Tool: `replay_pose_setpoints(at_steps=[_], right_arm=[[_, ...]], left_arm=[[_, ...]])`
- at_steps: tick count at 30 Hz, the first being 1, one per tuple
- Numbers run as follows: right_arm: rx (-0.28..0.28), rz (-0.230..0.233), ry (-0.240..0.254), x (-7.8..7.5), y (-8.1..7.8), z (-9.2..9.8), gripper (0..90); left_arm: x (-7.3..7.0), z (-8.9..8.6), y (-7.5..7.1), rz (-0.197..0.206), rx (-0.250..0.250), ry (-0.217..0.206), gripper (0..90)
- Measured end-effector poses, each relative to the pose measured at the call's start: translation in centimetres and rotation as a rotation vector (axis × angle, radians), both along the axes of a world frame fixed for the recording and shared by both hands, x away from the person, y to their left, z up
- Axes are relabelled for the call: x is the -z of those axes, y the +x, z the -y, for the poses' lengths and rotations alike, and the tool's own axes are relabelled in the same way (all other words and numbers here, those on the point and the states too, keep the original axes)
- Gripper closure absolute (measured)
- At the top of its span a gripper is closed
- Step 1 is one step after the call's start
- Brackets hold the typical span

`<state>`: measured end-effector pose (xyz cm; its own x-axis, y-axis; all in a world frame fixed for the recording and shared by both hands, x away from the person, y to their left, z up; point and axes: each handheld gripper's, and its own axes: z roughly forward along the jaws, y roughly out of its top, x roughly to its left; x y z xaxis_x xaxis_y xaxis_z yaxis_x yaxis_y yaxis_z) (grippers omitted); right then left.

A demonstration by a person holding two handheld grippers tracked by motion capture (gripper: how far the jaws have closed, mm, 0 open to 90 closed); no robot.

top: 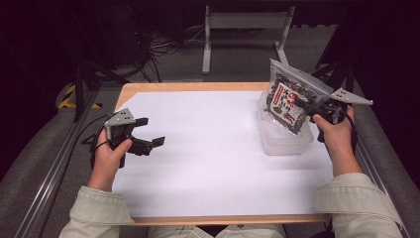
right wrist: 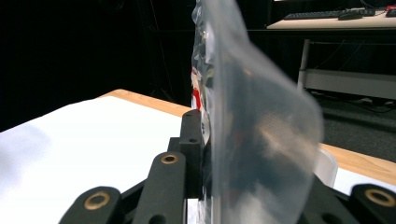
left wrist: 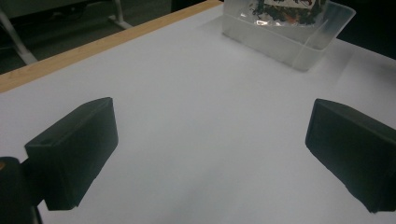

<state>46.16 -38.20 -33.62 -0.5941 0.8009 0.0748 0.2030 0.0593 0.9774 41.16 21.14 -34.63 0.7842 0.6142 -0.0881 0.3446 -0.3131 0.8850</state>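
A clear plastic pouch with dark dried contents and a red-and-white label, pinched between the jaws of the right gripper, which grips its right edge; the lower end dips into a translucent plastic tub directly below the jaws. The pouch is judged light, limp and slick: the film bows over the jaw in the right gripper view, so a hold near the stiffer sealed edge would likely slip least. The tub is rigid, thin-walled and rectangular. Well to the left, the left gripper hangs empty with its jaws wide above the smooth white table sheet, bordered by a wooden edge.
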Motion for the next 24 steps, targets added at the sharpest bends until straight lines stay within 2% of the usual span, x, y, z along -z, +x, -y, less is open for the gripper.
replay_pose_setpoints(at_steps=[9, 15, 21, 24], right_arm=[[-0.003, -0.016, 0.000, 0.4, -0.1, 0.0, 75.4], [0.001, -0.026, -0.023, 0.6, 0.0, -0.5, 75.4], [0.009, -0.031, -0.006, 0.9, 0.0, -0.1, 75.5], [0.019, -0.036, -0.015, 1.1, 0.0, -0.1, 75.4]], left_arm=[[0.0, 0.0, 0.0, -0.002, -0.001, 0.000, 3.2], [0.0, 0.1, -0.1, -0.002, 0.001, 0.000, 3.2], [0.0, 0.1, -0.1, -0.003, -0.001, -0.002, 3.2], [-0.1, 0.1, -0.1, -0.001, 0.004, 0.001, 3.2]])
